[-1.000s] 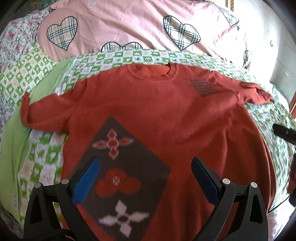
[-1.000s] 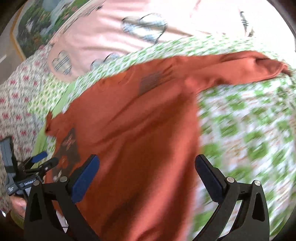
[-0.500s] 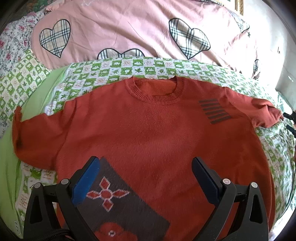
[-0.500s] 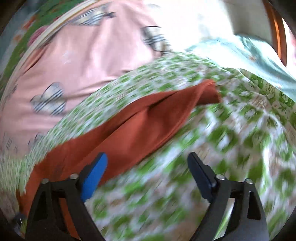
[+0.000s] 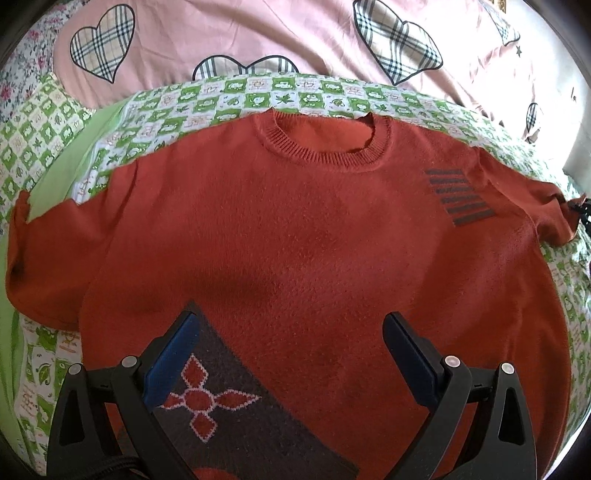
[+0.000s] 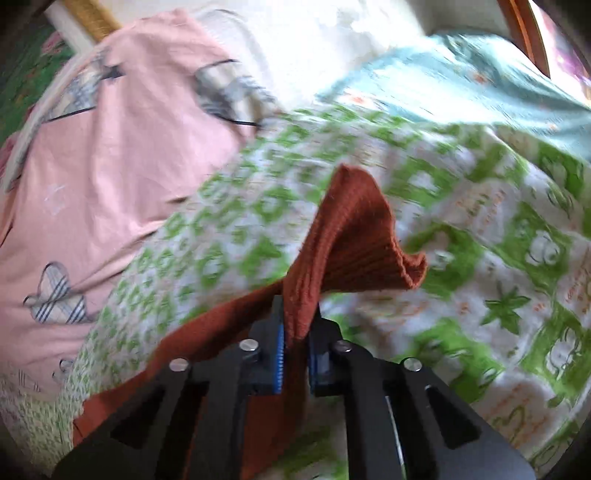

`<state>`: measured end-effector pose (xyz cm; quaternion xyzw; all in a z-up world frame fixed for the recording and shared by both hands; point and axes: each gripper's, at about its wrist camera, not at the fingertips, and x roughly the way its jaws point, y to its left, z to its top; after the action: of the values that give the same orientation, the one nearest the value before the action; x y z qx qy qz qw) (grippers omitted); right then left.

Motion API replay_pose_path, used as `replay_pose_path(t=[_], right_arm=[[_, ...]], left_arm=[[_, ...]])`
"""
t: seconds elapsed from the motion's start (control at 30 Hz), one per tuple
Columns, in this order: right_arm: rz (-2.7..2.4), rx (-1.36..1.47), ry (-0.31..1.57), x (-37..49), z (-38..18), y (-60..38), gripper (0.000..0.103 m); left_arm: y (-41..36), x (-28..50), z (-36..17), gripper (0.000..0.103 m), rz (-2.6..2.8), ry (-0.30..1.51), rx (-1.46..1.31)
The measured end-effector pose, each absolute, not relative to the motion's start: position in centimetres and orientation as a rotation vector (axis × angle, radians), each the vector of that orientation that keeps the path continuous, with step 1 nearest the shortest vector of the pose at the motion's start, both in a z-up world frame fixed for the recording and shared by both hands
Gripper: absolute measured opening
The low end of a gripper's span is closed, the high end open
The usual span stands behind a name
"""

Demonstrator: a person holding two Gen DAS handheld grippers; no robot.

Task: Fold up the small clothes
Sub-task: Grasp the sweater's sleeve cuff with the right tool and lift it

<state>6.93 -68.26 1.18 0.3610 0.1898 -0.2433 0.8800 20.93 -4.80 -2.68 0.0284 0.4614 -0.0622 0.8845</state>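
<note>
Rust-orange knit sweater (image 5: 295, 229) lies flat, front up, on the green-and-white checked bedsheet (image 5: 229, 92), neckline toward twelve o'clock, its dark patterned panel at six. The right gripper (image 6: 295, 343) is closing its jaws on the ribbed sleeve cuff (image 6: 354, 236), lifted off the sheet at three o'clock. The left gripper (image 5: 291, 354) hovers over the lower front, jaws wide apart, with a pink heart-print quilt (image 5: 258, 33) beyond at twelve.

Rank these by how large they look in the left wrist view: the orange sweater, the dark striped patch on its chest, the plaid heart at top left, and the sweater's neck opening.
1. Orange sweater, by far.
2. Neck opening.
3. Plaid heart and striped patch: too alike to rank, and fisheye edges distort both.
</note>
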Motion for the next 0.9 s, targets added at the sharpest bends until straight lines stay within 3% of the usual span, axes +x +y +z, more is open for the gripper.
replay_pose_path(t=[0.33, 0.63, 0.9], right_arm=[[0.013, 0.62, 0.441, 13.7, 7.2, -49.1, 0.009], [0.393, 0.644, 0.596, 24.0, 4.1, -30.2, 0.009], [0.554, 0.613, 0.723, 28.3, 1.1, -19.2, 0.009]], left_arm=[[-4.0, 18.8, -1.3, 0.1, -0.178, 0.929, 0.002], [1.0, 17.4, 0.2, 0.1, -0.174, 0.887, -0.095], [4.6, 17.2, -0.2, 0.1, -0.186, 0.873, -0.173]])
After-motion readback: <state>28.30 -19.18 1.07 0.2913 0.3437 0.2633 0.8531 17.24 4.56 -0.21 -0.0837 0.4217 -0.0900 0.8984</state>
